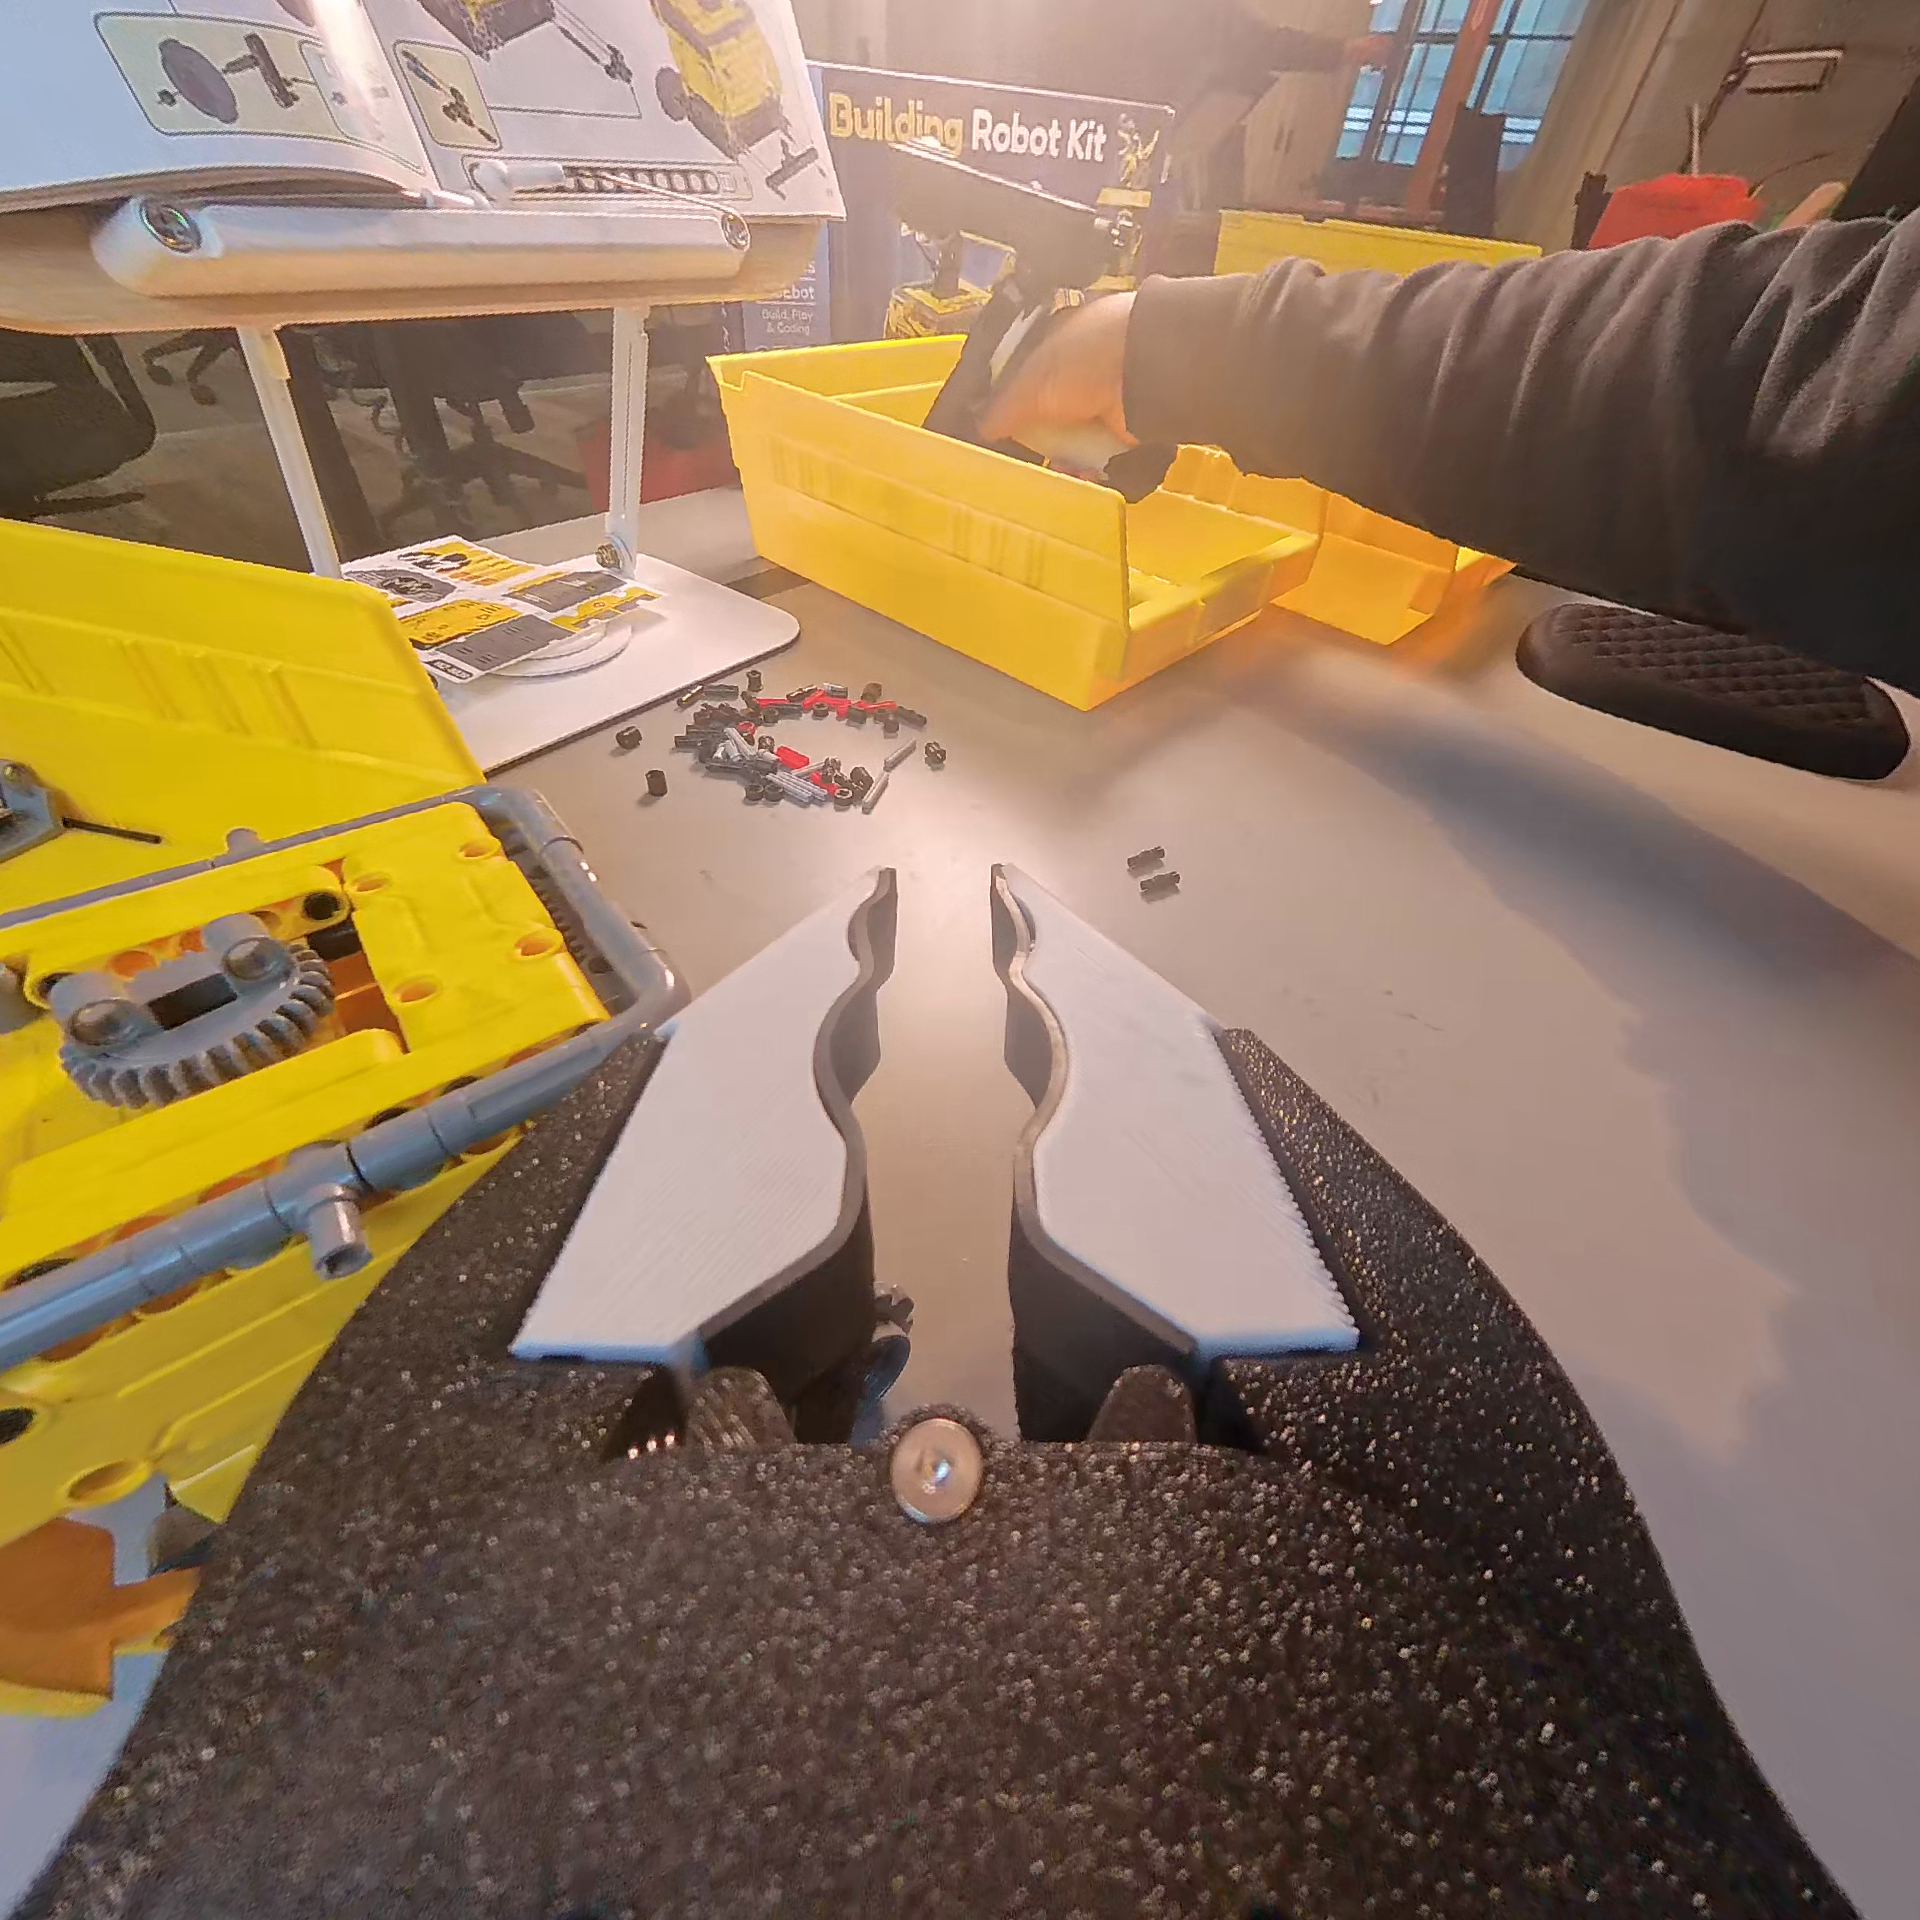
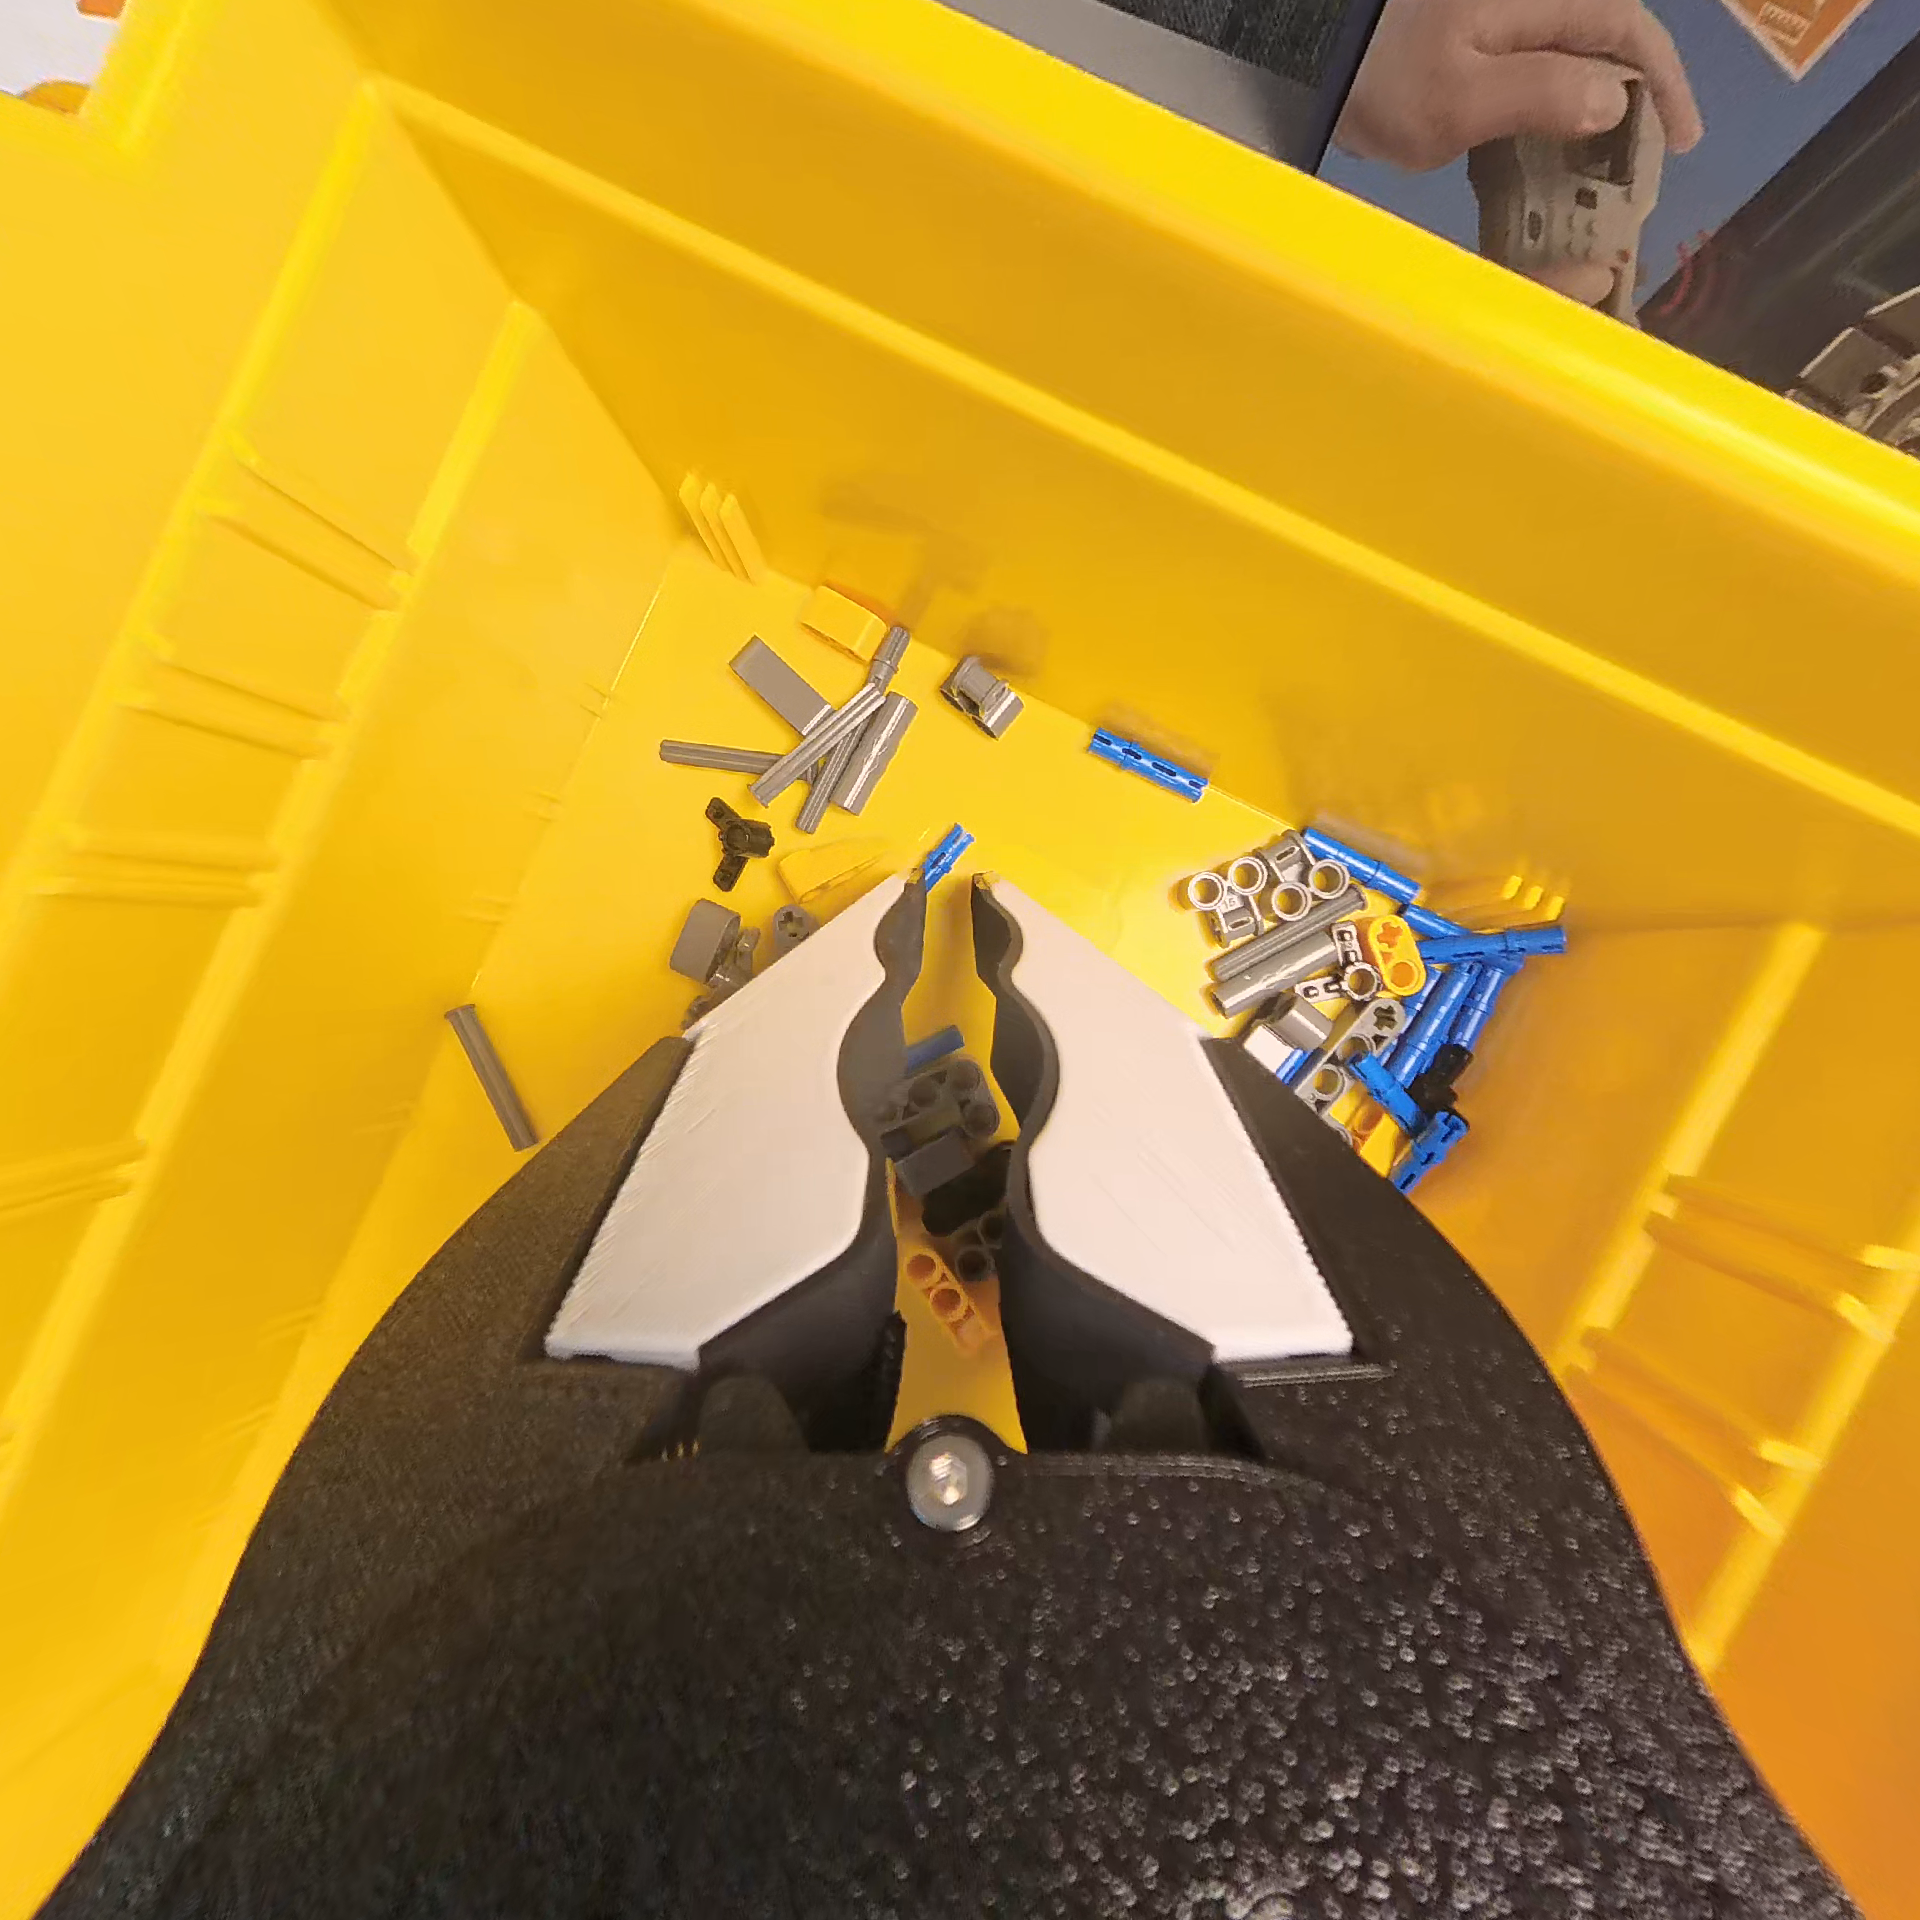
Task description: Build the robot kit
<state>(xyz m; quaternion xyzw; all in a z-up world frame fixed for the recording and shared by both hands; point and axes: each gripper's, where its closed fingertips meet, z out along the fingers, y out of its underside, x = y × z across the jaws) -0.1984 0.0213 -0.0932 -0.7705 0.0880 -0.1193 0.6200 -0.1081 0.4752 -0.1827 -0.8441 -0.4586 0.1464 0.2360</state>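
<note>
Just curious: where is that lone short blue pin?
In the right wrist view, the short blue plastic pin lies inside the yellow plastic bin, against its far wall, right of the grey axles.

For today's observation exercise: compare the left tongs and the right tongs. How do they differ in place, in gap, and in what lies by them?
1. The left tongs hang over the bare grey table; the right tongs reach down into a yellow bin.
2. The left tongs' gap is wider than the right's.
3. The left tongs have nothing between them; by the right tongs' tips lies a blue pin.
Both are open, with white fingers.
</note>
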